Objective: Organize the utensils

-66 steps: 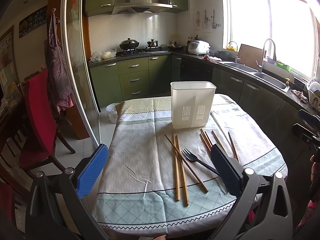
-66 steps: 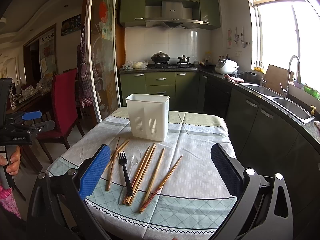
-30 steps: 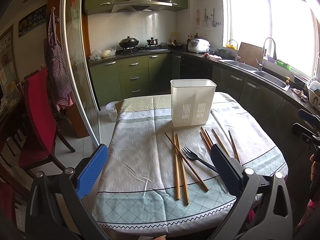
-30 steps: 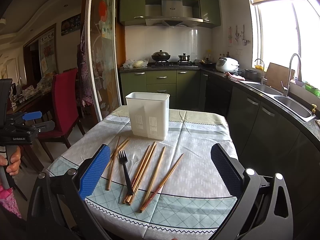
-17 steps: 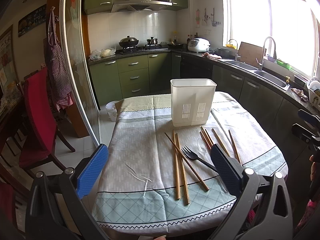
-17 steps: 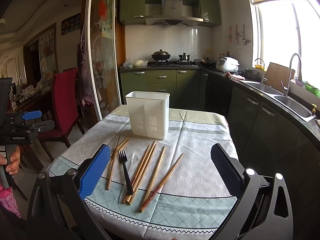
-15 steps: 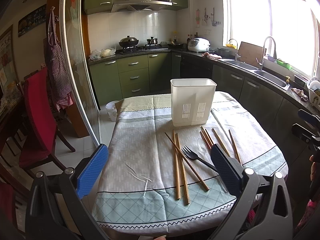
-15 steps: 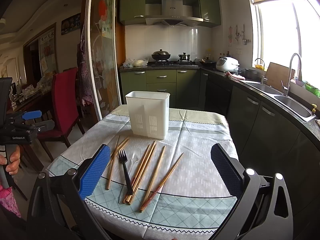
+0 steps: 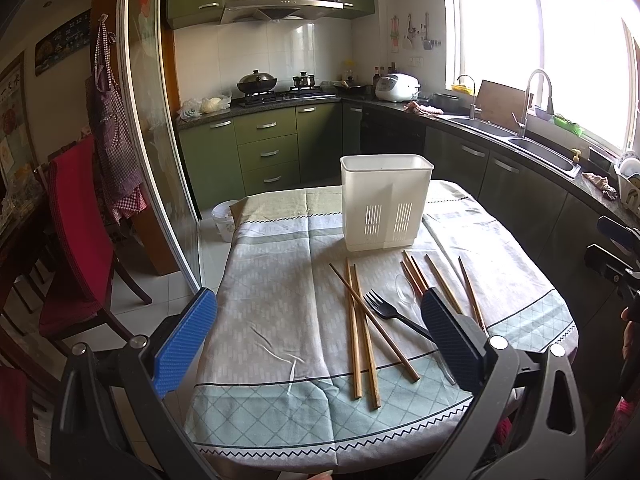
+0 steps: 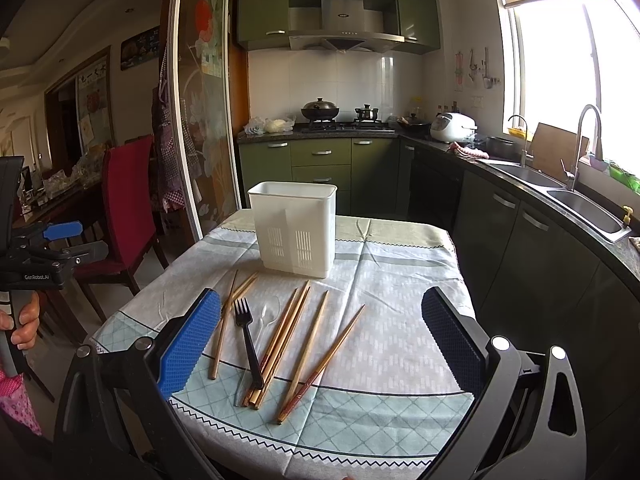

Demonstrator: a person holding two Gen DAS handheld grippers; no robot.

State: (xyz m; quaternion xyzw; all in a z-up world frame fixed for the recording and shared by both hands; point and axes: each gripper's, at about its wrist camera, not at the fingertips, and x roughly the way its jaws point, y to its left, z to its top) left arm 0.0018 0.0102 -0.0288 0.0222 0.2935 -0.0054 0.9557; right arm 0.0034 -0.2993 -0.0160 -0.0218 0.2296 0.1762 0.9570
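Note:
A white slotted utensil holder (image 9: 386,202) (image 10: 294,227) stands upright at the far middle of the clothed table (image 9: 272,280) (image 10: 392,344). In front of it lie several wooden chopsticks (image 9: 362,336) (image 10: 304,348), a black plastic fork (image 9: 384,312) (image 10: 247,338) and a clear plastic spoon (image 9: 404,286) (image 10: 269,314), all loose on the cloth. My left gripper (image 9: 316,340) hangs open over the near table edge, its right pad just beside the fork handle. My right gripper (image 10: 320,340) is open too, above the near ends of the chopsticks, touching nothing.
A red chair (image 9: 76,236) and a glass sliding door (image 9: 160,128) stand left of the table. Green cabinets and a dark counter with a sink (image 10: 592,208) run along the right. A hand holding the left gripper's handle (image 10: 24,276) shows at the far left of the right wrist view.
Both views have shifted very slightly. No utensil has moved and both grippers stay open.

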